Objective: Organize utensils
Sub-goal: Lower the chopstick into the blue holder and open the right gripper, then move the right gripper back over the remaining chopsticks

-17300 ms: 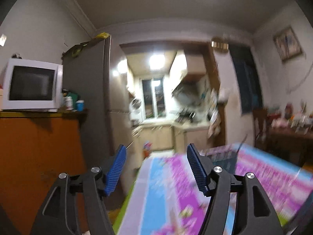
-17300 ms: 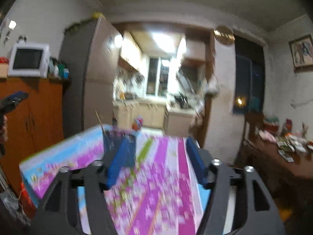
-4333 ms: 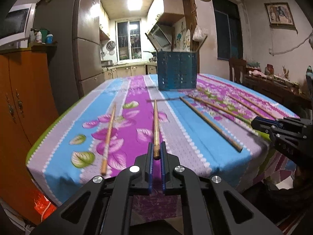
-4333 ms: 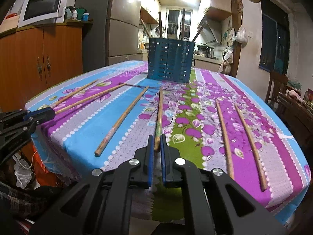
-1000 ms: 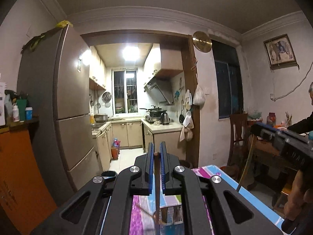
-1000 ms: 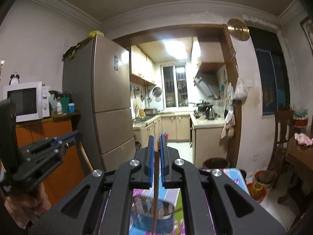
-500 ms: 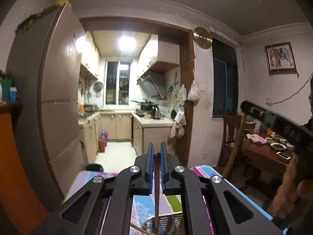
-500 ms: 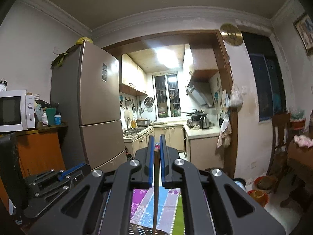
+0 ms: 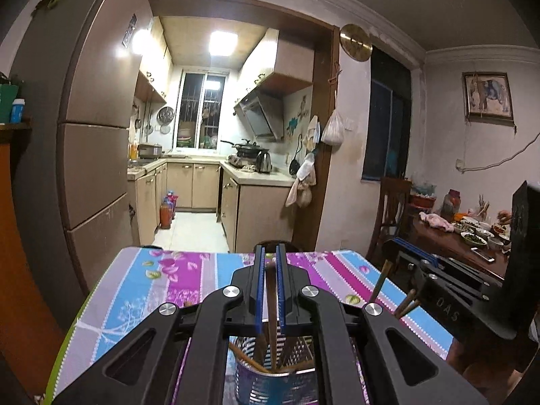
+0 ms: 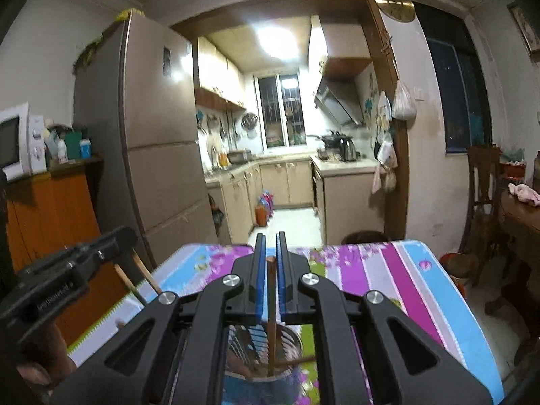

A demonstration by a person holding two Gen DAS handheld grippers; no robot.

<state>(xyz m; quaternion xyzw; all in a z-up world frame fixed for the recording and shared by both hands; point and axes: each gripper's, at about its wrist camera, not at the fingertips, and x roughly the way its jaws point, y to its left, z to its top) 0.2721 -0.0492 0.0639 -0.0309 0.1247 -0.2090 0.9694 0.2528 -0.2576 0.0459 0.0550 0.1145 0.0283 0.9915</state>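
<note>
My left gripper [image 9: 269,263] is shut on a wooden chopstick [image 9: 272,324] that hangs straight down into the blue perforated utensil holder [image 9: 270,384] below it. My right gripper [image 10: 270,253] is shut on another wooden chopstick [image 10: 271,317] whose lower end reaches into the same holder [image 10: 256,347]. Other chopsticks lean inside the holder [image 9: 246,357]. The right gripper also shows at the right of the left wrist view [image 9: 449,290], and the left gripper at the left of the right wrist view [image 10: 60,283].
The holder stands on a table with a floral striped cloth [image 9: 168,280]. A tall fridge [image 9: 84,135] and an orange cabinet [image 10: 44,216] stand to the left. A kitchen doorway lies ahead. A dining table with dishes [image 9: 472,236] and a chair are at the right.
Both grippers have tipped downward over the table. The holder has come into view beneath them, and both chopsticks now reach into it.
</note>
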